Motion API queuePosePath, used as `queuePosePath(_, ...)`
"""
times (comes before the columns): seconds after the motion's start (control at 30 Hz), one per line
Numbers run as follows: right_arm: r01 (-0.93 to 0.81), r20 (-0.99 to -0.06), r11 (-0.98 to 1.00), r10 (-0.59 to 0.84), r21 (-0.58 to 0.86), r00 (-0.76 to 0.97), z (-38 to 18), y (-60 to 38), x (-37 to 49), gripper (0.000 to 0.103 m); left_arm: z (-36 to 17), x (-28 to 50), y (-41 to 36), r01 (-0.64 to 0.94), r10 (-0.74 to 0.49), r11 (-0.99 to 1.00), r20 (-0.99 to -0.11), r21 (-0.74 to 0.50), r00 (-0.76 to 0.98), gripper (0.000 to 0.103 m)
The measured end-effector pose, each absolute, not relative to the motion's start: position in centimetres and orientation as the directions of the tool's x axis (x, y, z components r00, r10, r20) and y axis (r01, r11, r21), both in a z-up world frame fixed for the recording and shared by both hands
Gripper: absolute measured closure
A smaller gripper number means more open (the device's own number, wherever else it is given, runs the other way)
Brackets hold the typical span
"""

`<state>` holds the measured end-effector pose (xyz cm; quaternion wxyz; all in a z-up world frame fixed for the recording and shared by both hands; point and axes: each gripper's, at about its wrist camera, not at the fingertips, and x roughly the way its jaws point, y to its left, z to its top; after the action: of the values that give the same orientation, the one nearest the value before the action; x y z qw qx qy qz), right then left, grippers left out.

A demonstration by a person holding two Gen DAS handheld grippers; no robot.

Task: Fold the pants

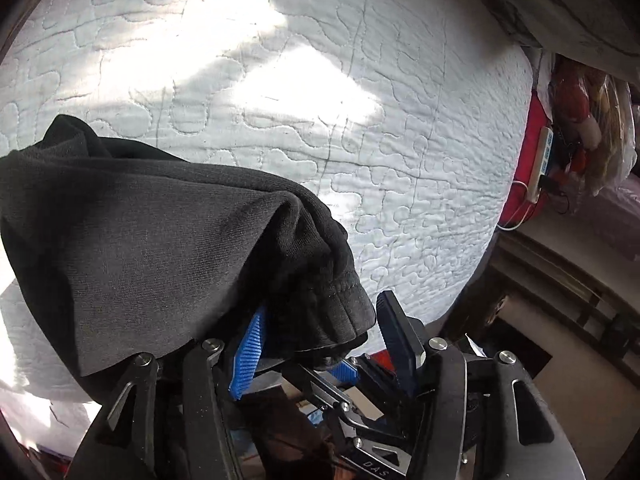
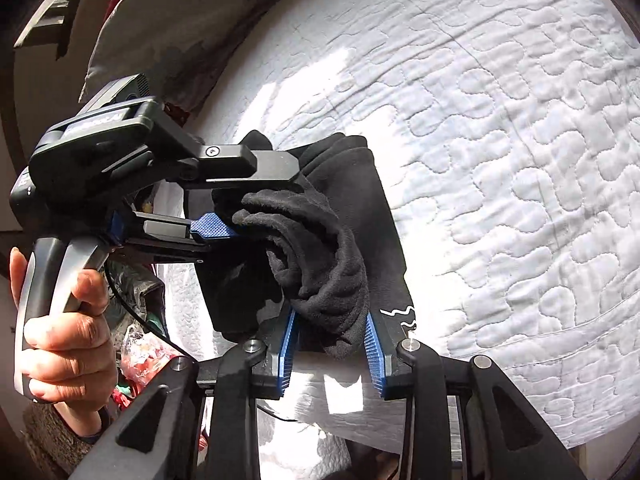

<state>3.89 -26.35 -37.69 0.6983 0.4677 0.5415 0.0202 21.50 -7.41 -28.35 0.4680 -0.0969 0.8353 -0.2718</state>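
The black pants (image 2: 352,216) hang bunched at frame centre over the white quilted bedspread (image 2: 520,160), not yet laid flat. The right gripper (image 2: 331,344) pinches a gathered wad; the left gripper (image 1: 320,320), lower centre, clamps a hemmed edge. Folding looks barely begun, since no neat fold shows.

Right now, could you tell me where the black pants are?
The black pants hang bunched between both grippers above the white quilted bed: the right gripper pinches one bunch low in its view, with the left gripper clamping the hem.
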Motion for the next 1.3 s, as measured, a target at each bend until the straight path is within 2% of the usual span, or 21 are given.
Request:
queuePosePath(0.03, 0.472, -0.739, 0.569, 0.535, 0.674, 0.41, -37.7, -26.3, 3.8, 0.068, -27.7, 21.5, -7.2, 0.088, -0.432, 0.828, -0.73, -0.554, -0.529, 0.031)
queuePosePath(0.07, 0.463, -0.74, 0.578, 0.535, 0.672, 0.406, -37.6, -26.5, 3.6, 0.068, -26.9, 21.4, -6.6, 0.083, -0.45, 0.823, -0.734, -0.562, -0.509, 0.028)
queuePosePath(0.17, 0.441, -0.746, 0.601, 0.543, 0.666, 0.386, -36.6, -27.3, 3.2, 0.065, -23.9, 21.5, -2.6, 0.05, -0.502, 0.82, -0.759, -0.57, -0.414, 0.026)
queuePosePath(0.27, 0.417, -0.754, 0.63, 0.507, 0.655, 0.418, -34.4, -29.6, 2.8, 0.065, -22.1, 20.4, 2.1, -0.005, -0.52, 0.839, -0.799, -0.545, -0.302, 0.018)
queuePosePath(0.3, 0.412, -0.749, 0.63, 0.497, 0.658, 0.437, -33.8, -30.4, 3.0, 0.062, -21.9, 19.8, 3.7, -0.014, -0.504, 0.853, -0.818, -0.521, -0.279, 0.017)
queuePosePath(0.33, 0.407, -0.741, 0.624, 0.497, 0.667, 0.452, -33.4, -31.1, 3.5, 0.052, -21.9, 18.8, 4.5, -0.017, -0.485, 0.867, -0.833, -0.499, -0.265, 0.017)
queuePosePath(0.4, 0.379, -0.723, 0.624, 0.512, 0.684, 0.464, -32.8, -31.7, 5.0, 0.041, -22.5, 16.7, 4.8, -0.01, -0.45, 0.886, -0.855, -0.463, -0.257, 0.018)
queuePosePath(0.5, 0.293, -0.739, 0.696, 0.51, 0.655, 0.44, -32.3, -30.3, 7.6, 0.041, -23.1, 14.3, 5.0, 0.027, -0.377, 0.919, -0.896, -0.393, -0.234, 0.019)
queuePosePath(0.67, 0.197, -0.784, 0.781, 0.503, 0.593, 0.364, -33.6, -26.8, 9.6, 0.042, -25.3, 12.5, 3.4, 0.042, -0.338, 0.934, -0.916, -0.354, -0.217, 0.018)
queuePosePath(0.7, 0.191, -0.802, 0.8, 0.487, 0.569, 0.346, -34.1, -26.3, 9.9, 0.045, -26.0, 12.4, 3.1, 0.036, -0.33, 0.938, -0.917, -0.346, -0.226, 0.018)
queuePosePath(0.77, 0.185, -0.819, 0.816, 0.477, 0.548, 0.32, -35.2, -26.1, 10.0, 0.064, -27.4, 12.7, 2.1, 0.023, -0.318, 0.943, -0.918, -0.332, -0.239, 0.019)
queuePosePath(0.8, 0.225, -0.794, 0.771, 0.522, 0.596, 0.313, -35.8, -26.8, 10.0, 0.076, -27.8, 12.8, 1.7, 0.025, -0.288, 0.953, -0.929, -0.302, -0.234, 0.019)
queuePosePath(0.87, 0.36, -0.705, 0.606, 0.621, 0.709, 0.343, -37.6, -29.1, 9.0, 0.077, -29.0, 12.8, 0.9, 0.035, -0.25, 0.963, -0.937, -0.266, -0.243, 0.019)
queuePosePath(0.97, 0.424, -0.701, 0.569, 0.648, 0.705, 0.296, -39.6, -29.9, 8.2, 0.075, -30.1, 12.3, 0.3, -0.007, -0.283, 0.956, -0.916, -0.293, -0.285, 0.022)
queuePosePath(1.0, 0.41, -0.705, 0.58, 0.644, 0.704, 0.298, -39.0, -29.9, 8.3, 0.073, -29.6, 12.0, 0.2, -0.006, -0.308, 0.947, -0.908, -0.32, -0.283, 0.029)
queuePosePath(1.03, 0.384, -0.722, 0.614, 0.622, 0.69, 0.303, -37.9, -29.8, 8.4, 0.069, -28.6, 11.7, 0.1, 0.015, -0.323, 0.94, -0.908, -0.34, -0.268, 0.03)
queuePosePath(1.1, 0.324, -0.73, 0.656, 0.585, 0.682, 0.354, -34.9, -30.0, 8.5, 0.068, -26.0, 11.3, -0.4, 0.068, -0.355, 0.924, -0.911, -0.376, -0.21, 0.03)
queuePosePath(1.2, 0.22, -0.667, 0.658, 0.57, 0.72, 0.479, -31.1, -29.7, 9.2, 0.057, -22.1, 12.2, -2.2, 0.151, -0.398, 0.901, -0.913, -0.407, -0.087, 0.029)
queuePosePath(1.3, 0.129, -0.653, 0.696, 0.569, 0.706, 0.5, -30.3, -28.1, 11.2, 0.057, -20.9, 14.3, -4.4, 0.203, -0.386, 0.904, -0.922, -0.375, 0.015, 0.026)
